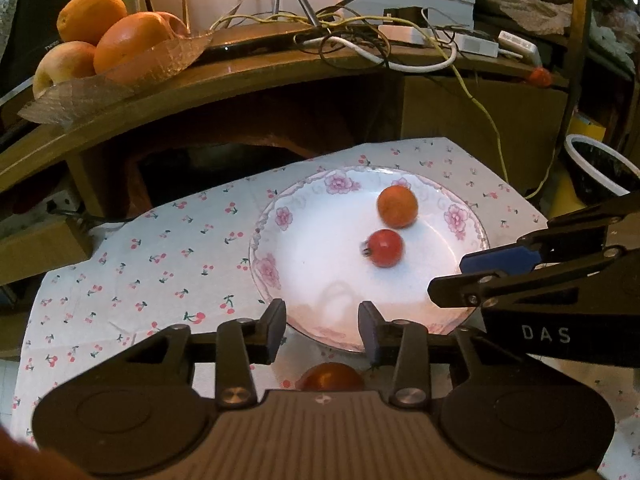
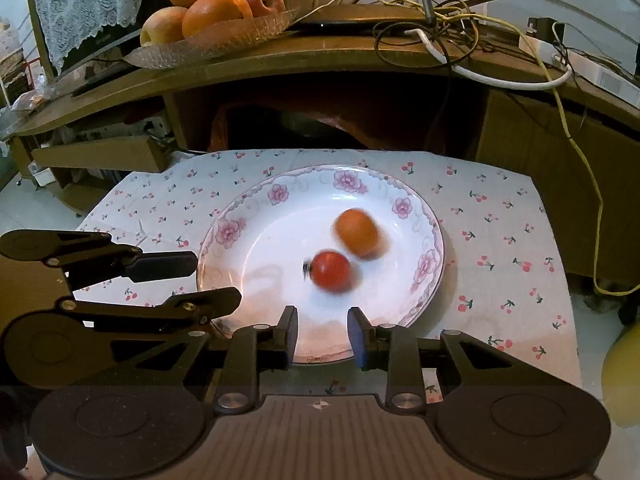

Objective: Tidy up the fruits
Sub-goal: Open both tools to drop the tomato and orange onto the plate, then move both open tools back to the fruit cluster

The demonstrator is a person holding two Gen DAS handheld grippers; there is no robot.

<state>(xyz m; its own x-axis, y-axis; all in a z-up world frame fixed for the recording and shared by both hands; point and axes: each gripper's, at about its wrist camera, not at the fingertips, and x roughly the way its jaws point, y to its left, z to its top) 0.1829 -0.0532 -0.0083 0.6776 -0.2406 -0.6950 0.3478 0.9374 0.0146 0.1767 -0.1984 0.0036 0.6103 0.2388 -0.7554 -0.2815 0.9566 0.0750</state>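
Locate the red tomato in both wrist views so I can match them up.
Left wrist view: the red tomato lies on the floral plate, right of centre, just below the orange fruit.
Right wrist view: the red tomato sits near the plate's middle, blurred, lower left of the orange fruit.
Shared landmark: the glass fruit dish on the wooden shelf, upper left in both.

I see tangled cables (image 2: 460, 36) at upper right on the wooden shelf (image 2: 320, 56), and a lace cloth (image 2: 88, 0) at upper left.
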